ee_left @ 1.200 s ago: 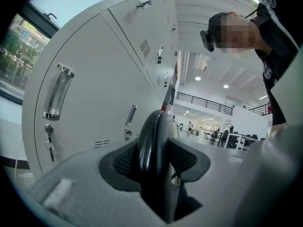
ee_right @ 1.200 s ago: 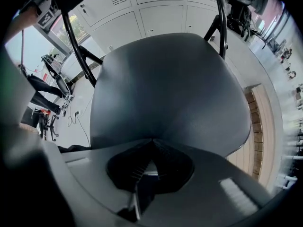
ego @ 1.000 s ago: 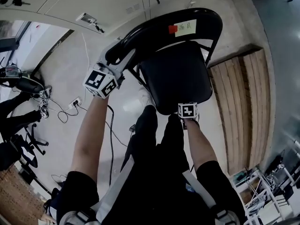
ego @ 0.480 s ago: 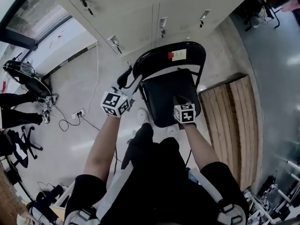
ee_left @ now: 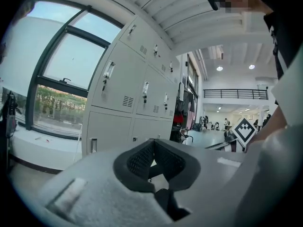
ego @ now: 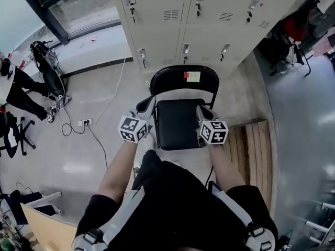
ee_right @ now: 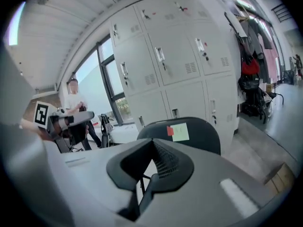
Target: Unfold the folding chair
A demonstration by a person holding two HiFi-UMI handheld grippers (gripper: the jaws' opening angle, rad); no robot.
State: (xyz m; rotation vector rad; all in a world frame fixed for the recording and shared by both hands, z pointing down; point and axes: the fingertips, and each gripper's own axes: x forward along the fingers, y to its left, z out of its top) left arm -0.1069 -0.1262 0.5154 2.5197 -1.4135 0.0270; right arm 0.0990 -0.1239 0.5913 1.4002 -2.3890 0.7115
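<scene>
The black folding chair [ego: 178, 123] stands opened out in front of the lockers, seat flat. Its backrest [ego: 184, 80] carries a red and a pale yellow sticker [ee_right: 180, 132]. My left gripper [ego: 146, 104] hovers over the seat's left edge, clear of the chair. Its jaws have just closed, and in the left gripper view they [ee_left: 152, 148] meet with nothing between them. My right gripper [ego: 201, 110] hangs over the seat's right edge, also shut and empty. In the right gripper view it [ee_right: 152, 143] points at the backrest.
Grey lockers [ego: 178, 20] stand right behind the chair. A wooden pallet [ego: 258, 150] lies on the floor to its right. Cables and a power strip [ego: 84, 123] trail on the left, where a person [ego: 21, 88] stands by the window.
Both grippers have risen away from the chair. The left one let go of the backrest frame and shut. The right one left the seat's front edge. The chair now looks smaller and farther below.
</scene>
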